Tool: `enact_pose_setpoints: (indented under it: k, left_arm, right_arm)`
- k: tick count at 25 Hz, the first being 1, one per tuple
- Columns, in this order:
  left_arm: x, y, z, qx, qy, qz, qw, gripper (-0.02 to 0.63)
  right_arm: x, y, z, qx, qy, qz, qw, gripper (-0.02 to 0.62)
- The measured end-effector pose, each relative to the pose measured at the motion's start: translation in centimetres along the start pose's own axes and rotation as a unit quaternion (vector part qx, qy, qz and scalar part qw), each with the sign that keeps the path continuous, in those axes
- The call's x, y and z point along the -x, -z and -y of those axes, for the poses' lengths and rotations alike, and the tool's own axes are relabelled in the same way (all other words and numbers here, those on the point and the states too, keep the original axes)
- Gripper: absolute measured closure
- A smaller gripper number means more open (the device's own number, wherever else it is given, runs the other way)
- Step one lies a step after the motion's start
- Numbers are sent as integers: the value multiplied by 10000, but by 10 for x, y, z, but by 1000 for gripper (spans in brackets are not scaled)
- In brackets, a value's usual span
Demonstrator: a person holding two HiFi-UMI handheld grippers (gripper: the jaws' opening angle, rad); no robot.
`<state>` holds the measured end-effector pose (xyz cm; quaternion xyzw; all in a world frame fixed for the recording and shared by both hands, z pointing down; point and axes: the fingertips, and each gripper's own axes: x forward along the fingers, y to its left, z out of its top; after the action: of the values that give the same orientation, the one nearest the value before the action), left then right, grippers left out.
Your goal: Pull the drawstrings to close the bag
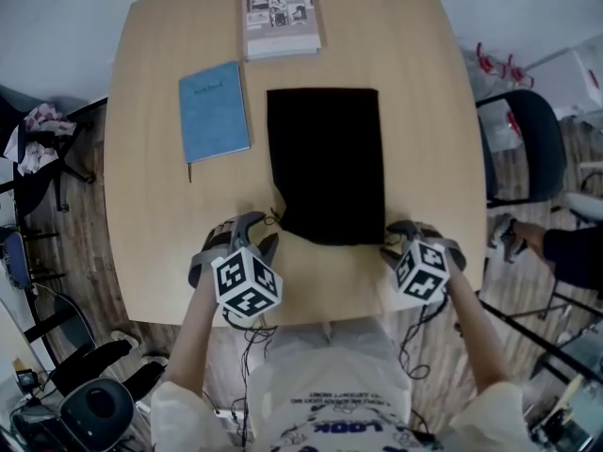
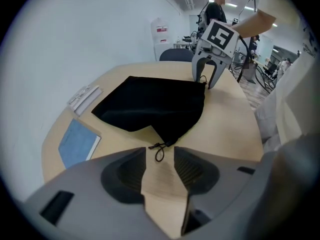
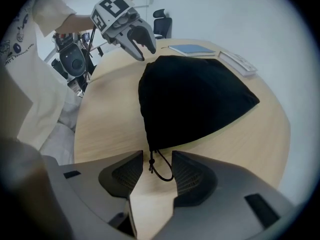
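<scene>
A flat black drawstring bag lies on the round wooden table, its gathered mouth toward me. My left gripper sits at the bag's near left corner. In the left gripper view a short black cord loop lies on the table between the left gripper's open jaws, untouched by the pads. My right gripper is at the near right corner. The right gripper's jaws are also open, with the other cord loop lying loose between them.
A blue notebook lies left of the bag and a grey book beyond it at the far edge. A dark chair stands right of the table. The near table edge is just behind both grippers.
</scene>
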<state>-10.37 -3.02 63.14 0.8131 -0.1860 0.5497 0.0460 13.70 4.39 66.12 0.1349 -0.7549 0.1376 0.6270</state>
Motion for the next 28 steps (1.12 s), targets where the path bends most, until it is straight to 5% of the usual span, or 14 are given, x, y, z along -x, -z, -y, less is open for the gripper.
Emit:
enact_pose_setpoints:
  k: [7,17,24,28]
  left_arm:
    - [-11,-6,-3,-281,114,-196,9993,449]
    - [-26,-5,-1,-1280,462,-813,9874,449]
    - [-36,-13,9,-1479,867,-981,9803,456]
    - [-35,-9,19,-1407,1282,-912,9775,540]
  right_arm:
    - [3,-4,-17,-116,-555,10,9984,578]
    - [3,9,5,-88,-131,-12,9999,580]
    - [25,1,36,-769,5,531,9956,580]
    - [20,11,39,-764,54,483,9959,580]
